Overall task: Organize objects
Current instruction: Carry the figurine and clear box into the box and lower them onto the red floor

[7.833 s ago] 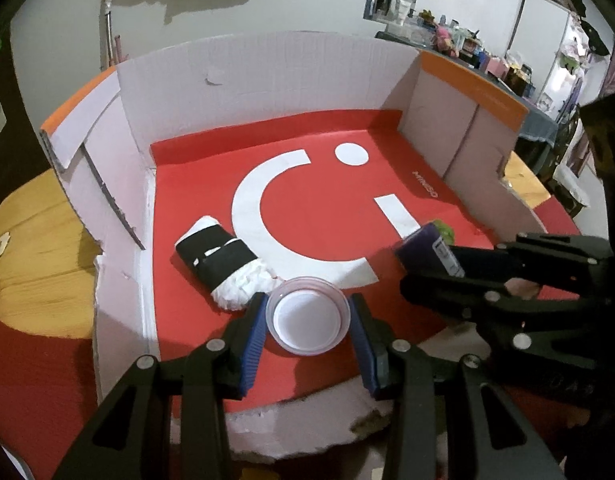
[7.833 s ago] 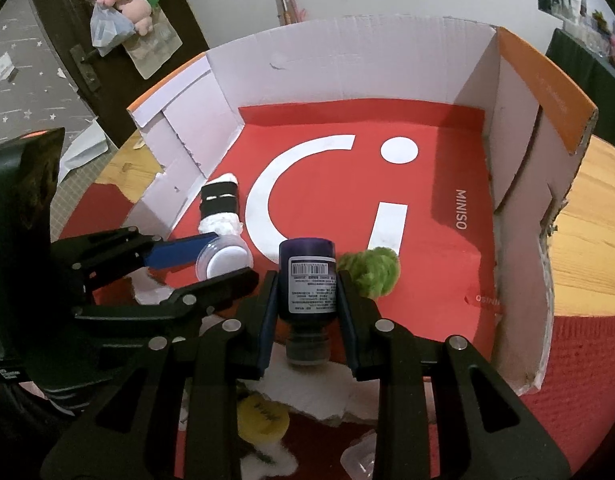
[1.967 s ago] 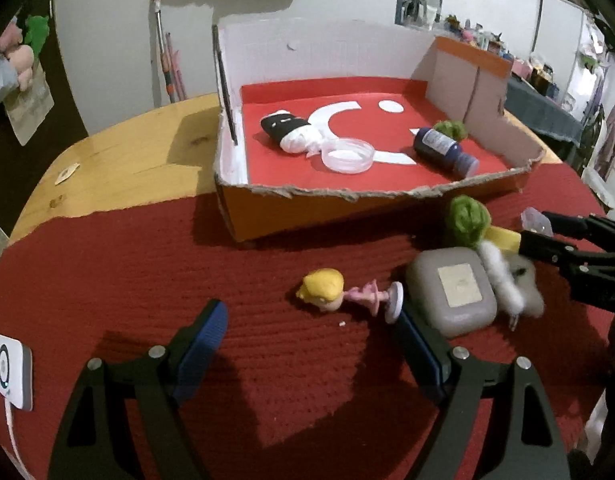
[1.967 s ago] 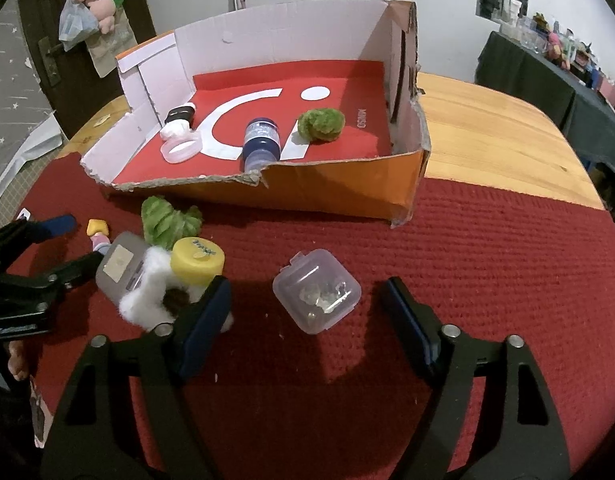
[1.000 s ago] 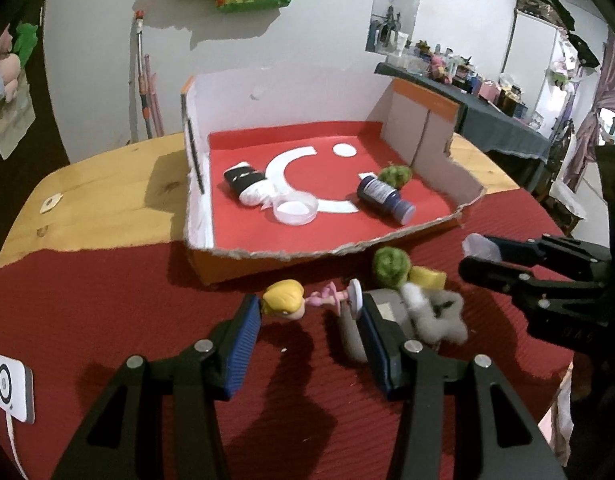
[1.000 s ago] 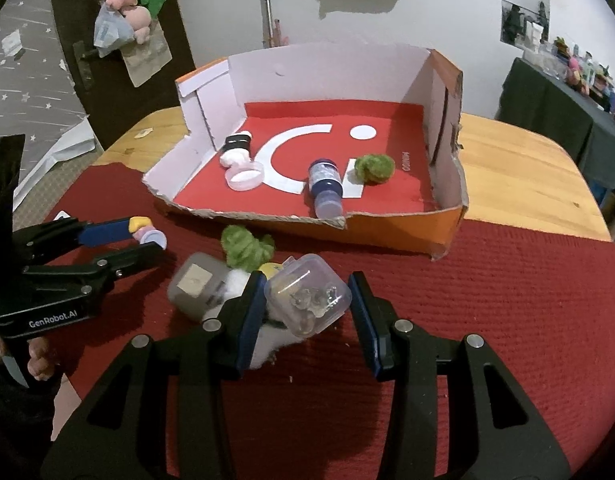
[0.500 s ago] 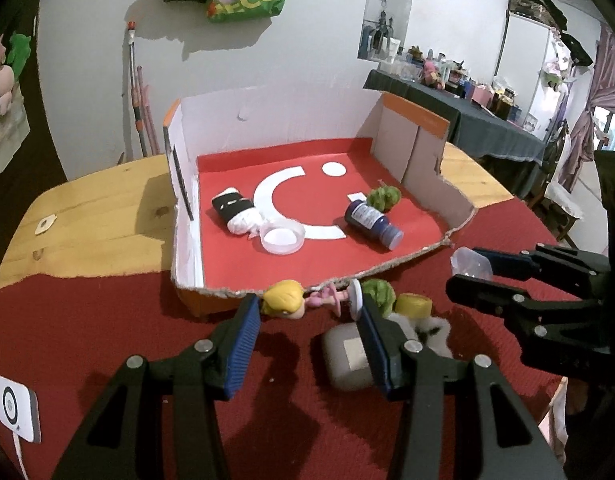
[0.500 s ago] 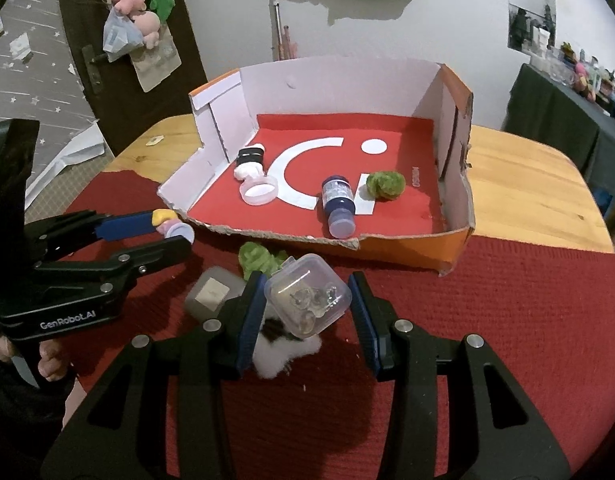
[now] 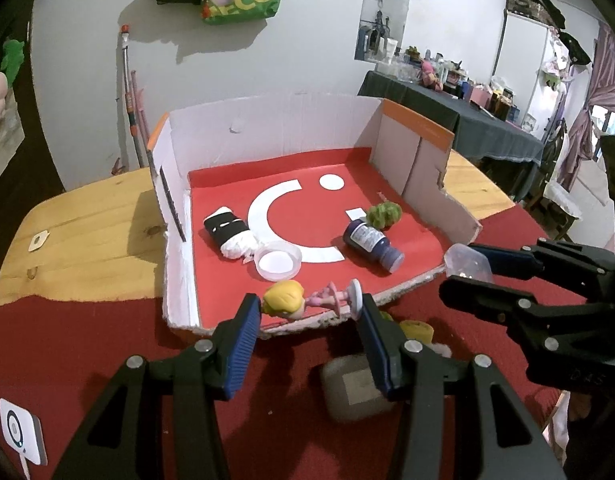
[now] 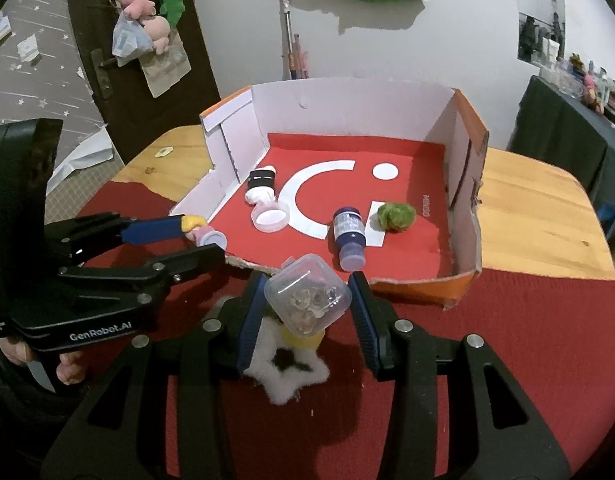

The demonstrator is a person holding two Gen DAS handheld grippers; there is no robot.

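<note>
Figurine pinched in left gripper, clear case pinched in right gripper; carry both over box torn front edge, release low onto bare floor.

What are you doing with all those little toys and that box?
Someone is tidying small things into a cardboard box using two hand-held grippers. The left gripper is clamped on a little blonde doll, held at the box's torn front edge. The right gripper grips a clear plastic case just in front of the box. A blue bottle, a green pom-pom, a round lid and a rolled sock already lie inside.
</note>
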